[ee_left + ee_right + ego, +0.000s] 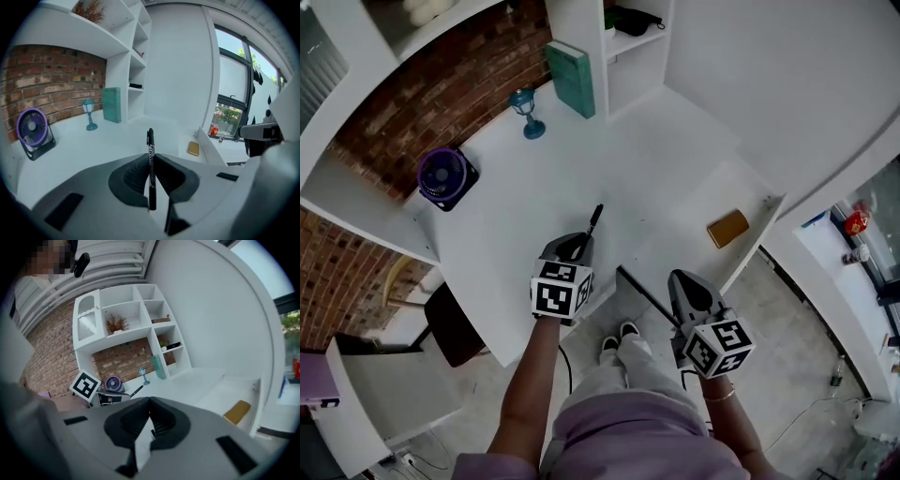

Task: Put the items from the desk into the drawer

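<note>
A black pen (150,159) stands upright between the jaws of my left gripper (151,158), which is shut on it. In the head view the pen (595,220) pokes forward from the left gripper (581,242) above the white desk (516,216), near its front edge. The drawer (764,211) stands pulled out on the right, with a flat tan item (727,228) lying inside. My right gripper (684,279) hovers by the drawer's near end, shut with nothing in it (149,401). The tan item (236,411) shows in the right gripper view too.
A purple fan (442,176), a small teal lamp (525,111) and a teal book (572,77) stand along the back of the desk by the brick wall. White shelves (628,47) rise behind. A chair (450,323) stands left of the person's legs.
</note>
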Demonstrator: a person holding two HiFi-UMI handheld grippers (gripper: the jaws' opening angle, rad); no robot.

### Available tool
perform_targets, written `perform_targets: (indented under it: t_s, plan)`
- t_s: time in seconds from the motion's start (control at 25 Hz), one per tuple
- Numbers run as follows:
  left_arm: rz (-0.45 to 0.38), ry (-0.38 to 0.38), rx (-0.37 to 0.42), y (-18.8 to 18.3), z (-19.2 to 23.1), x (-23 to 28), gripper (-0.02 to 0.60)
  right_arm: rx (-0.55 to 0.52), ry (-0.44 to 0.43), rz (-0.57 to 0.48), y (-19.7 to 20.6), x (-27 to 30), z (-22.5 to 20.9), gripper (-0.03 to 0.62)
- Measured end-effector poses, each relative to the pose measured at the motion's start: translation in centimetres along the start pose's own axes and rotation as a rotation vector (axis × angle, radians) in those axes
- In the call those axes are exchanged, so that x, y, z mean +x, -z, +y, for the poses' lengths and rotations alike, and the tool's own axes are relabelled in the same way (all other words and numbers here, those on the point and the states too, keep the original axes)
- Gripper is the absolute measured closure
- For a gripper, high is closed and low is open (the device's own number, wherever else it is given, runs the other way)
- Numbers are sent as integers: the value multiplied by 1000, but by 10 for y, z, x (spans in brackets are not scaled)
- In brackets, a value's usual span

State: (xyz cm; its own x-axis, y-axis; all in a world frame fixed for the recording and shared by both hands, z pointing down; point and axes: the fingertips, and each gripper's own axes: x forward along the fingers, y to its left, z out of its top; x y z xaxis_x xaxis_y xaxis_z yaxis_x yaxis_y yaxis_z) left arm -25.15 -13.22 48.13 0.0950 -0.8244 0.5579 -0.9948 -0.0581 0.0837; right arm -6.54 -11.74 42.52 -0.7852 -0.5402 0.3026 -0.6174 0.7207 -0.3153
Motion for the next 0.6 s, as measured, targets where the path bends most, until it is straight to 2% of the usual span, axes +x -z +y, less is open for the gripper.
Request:
perform_targets:
  t_s: [0.32,0.6]
  plan:
    - [32,140,65,-5,-61,34,543,55,149,-31,10,-36,-30,591]
    - [56,217,115,-8,-105,56,543,91,241,-56,14,-65,-57,591]
